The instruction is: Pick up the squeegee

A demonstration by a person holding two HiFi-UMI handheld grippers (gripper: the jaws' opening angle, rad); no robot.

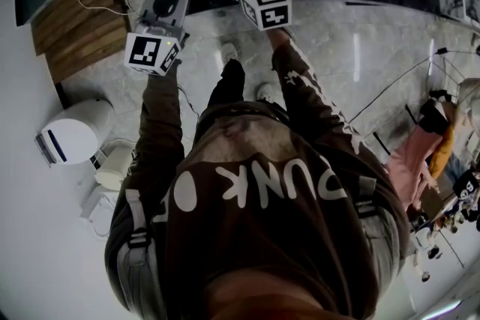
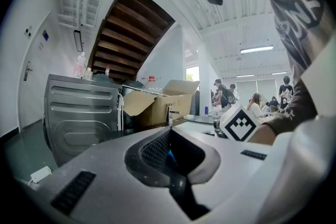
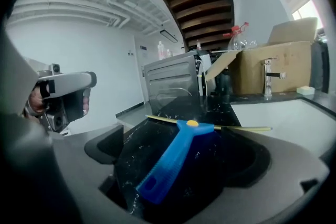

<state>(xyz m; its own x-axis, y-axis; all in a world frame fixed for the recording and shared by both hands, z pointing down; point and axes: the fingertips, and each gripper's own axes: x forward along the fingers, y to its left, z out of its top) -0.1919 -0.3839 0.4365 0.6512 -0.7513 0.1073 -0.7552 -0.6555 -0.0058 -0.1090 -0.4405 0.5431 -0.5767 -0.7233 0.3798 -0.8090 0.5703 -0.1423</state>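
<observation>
Blue plastic squeegee with yellow blade (image 3: 167, 168), flat on black speckled countertop (image 3: 215, 108), handle lying between the parted jaws of the right tongs (image 3: 178, 150), not yet clamped. Best closed squarely across the ribbed handle, then lifted level. Left tongs (image 2: 170, 152) pinched together, empty, off to the left. Readable: "PUNK" on brown sweatshirt (image 1: 255, 191).

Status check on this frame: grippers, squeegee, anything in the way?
Left gripper shut, empty. Right gripper open, lined up on squeegee, not gripping. Squeegee flat on black counter. Nothing blocking.
</observation>
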